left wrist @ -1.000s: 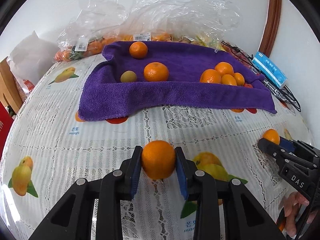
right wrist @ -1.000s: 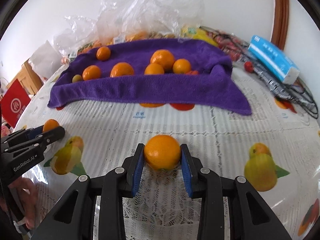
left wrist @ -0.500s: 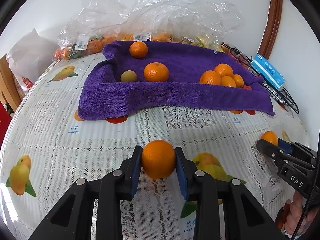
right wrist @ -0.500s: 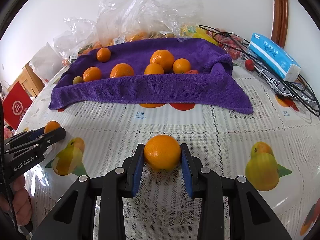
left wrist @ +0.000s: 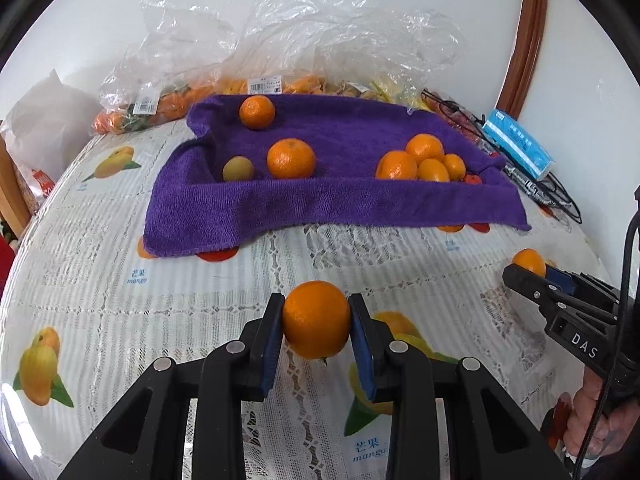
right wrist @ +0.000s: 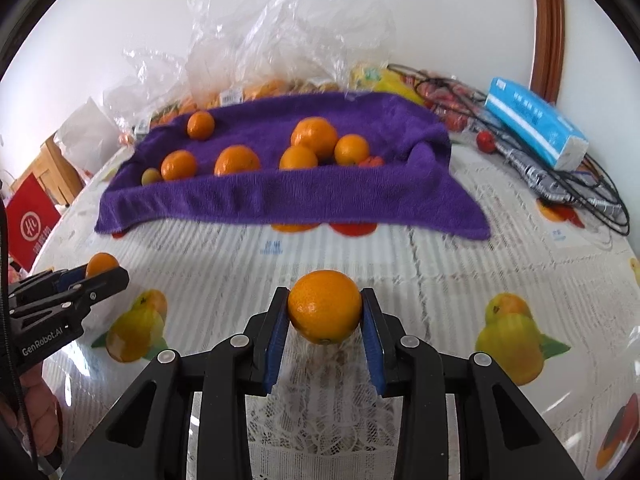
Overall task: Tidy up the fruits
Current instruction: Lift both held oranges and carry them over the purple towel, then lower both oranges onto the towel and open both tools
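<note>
Oranges sit pinched in both grippers, each held above the fruit-printed lace tablecloth (left wrist: 100, 240). The left gripper (left wrist: 317, 322) clamps one orange (left wrist: 317, 319) between its blue pads, and the right gripper (right wrist: 325, 309) squeezes a second orange (right wrist: 325, 306) the same way — fingers pressed against the fruit on both sides. Ahead of both lies the purple towel (left wrist: 320, 204), its near edge draped forward over the cloth. On the towel rest several more oranges: a cluster (left wrist: 424, 160) toward the right, a lone large one (left wrist: 291, 158) near the middle beside a small yellowish fruit (left wrist: 237, 169), and one further back (left wrist: 257, 112). Behind the towel stand crumpled clear plastic bags (left wrist: 328, 40) with more fruit inside. A blue-and-white box (right wrist: 536, 124) lies at the right, over a tangle of black cables (right wrist: 592, 188).
</note>
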A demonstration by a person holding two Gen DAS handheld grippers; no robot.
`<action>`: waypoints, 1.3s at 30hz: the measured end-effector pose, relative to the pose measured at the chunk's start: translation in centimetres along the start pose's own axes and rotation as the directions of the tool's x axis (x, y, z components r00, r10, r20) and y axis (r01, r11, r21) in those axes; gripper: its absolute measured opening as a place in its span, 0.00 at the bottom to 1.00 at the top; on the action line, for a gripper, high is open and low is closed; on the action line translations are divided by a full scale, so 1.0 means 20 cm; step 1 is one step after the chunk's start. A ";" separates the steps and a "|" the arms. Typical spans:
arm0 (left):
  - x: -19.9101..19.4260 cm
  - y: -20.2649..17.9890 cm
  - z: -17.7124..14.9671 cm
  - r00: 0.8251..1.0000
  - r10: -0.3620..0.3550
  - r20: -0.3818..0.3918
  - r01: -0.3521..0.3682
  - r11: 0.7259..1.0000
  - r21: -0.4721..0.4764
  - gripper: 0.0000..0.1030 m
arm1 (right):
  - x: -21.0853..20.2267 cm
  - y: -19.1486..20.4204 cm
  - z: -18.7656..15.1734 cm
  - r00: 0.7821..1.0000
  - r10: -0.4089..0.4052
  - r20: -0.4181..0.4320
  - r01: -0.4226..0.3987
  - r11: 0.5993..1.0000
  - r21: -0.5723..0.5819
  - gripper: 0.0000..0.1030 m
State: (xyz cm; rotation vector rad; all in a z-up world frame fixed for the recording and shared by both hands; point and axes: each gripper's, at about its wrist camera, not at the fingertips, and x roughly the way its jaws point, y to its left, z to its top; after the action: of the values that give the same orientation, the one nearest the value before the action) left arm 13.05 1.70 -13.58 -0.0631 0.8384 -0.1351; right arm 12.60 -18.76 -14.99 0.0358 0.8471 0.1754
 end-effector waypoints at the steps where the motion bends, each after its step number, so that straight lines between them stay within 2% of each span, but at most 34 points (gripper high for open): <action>1: -0.01 0.00 0.01 1.000 0.001 0.008 -0.001 1.000 -0.002 0.29 | -0.01 0.00 0.01 1.000 0.000 0.005 0.000 1.000 0.000 0.34; 5: -0.06 0.01 0.11 0.999 0.001 0.049 -0.001 1.000 -0.010 0.29 | -0.07 0.01 0.10 0.999 0.016 0.047 -0.016 1.000 -0.002 0.34; 12: -0.06 0.07 0.34 0.992 0.033 0.118 -0.027 0.998 -0.055 0.29 | -0.12 -0.01 0.32 0.991 -0.003 0.131 0.001 1.000 0.008 0.34; 19: 0.02 0.12 0.52 0.987 0.058 0.153 -0.043 0.994 -0.102 0.29 | -0.05 0.02 0.55 0.984 -0.012 0.175 0.011 1.000 0.006 0.34; 27: 0.11 0.14 0.70 0.983 0.062 0.174 -0.043 0.993 -0.114 0.29 | 0.04 0.05 0.76 0.979 0.018 0.203 -0.017 1.000 -0.006 0.34; 30: 0.15 0.15 0.71 0.981 0.054 0.186 -0.032 0.993 -0.118 0.29 | 0.07 0.06 0.80 0.976 0.020 0.215 -0.017 1.000 -0.017 0.34; 34: 0.26 0.17 0.65 0.987 0.075 0.141 -0.058 0.991 -0.120 0.29 | 0.18 0.03 0.75 0.981 0.047 0.186 -0.047 0.999 -0.004 0.34; 39: 0.32 0.21 0.61 0.992 0.071 0.107 -0.056 0.988 -0.144 0.29 | 0.24 0.01 0.71 0.985 0.012 0.174 -0.010 1.000 -0.012 0.34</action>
State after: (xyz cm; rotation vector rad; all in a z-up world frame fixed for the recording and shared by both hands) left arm 26.81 5.06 -10.56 -0.1746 0.7365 -0.0122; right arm 26.27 -17.17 -9.09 0.0445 0.6710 0.1847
